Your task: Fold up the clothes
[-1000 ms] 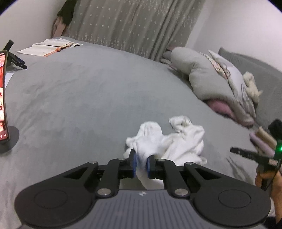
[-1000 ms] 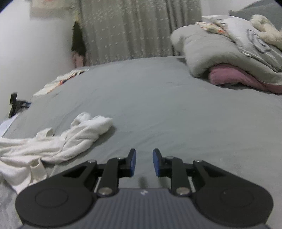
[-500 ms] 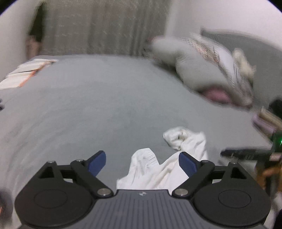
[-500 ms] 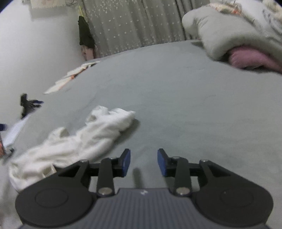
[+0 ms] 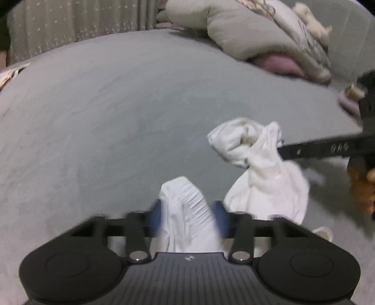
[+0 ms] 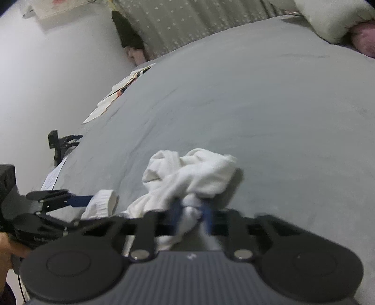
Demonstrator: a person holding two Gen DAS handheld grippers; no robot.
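Observation:
A crumpled white garment (image 5: 264,178) lies on the grey bed (image 5: 117,117). In the left wrist view my left gripper (image 5: 188,212) is closing, and a ribbed white fold fills the gap and touches both blue pads. The right gripper (image 5: 284,150) reaches in from the right, its tip at the garment's far bunch. In the right wrist view the garment (image 6: 199,169) lies just ahead, and my right gripper (image 6: 191,211) is closing with a wad of it squeezed between its pads. The left gripper (image 6: 86,199) shows at the left, at the ribbed cuff (image 6: 103,201).
A pile of grey and pink bedding (image 5: 257,35) sits at the bed's far right. An open book (image 6: 117,93) and a black clamp stand (image 6: 58,143) lie along the left edge by the wall. A curtain (image 6: 187,18) hangs behind. A hand (image 5: 361,187) holds the right gripper.
The left gripper let go, opened wide, shifted, and closed around a ribbed fold. The right gripper moved left onto the garment and closed on a bunch of it.

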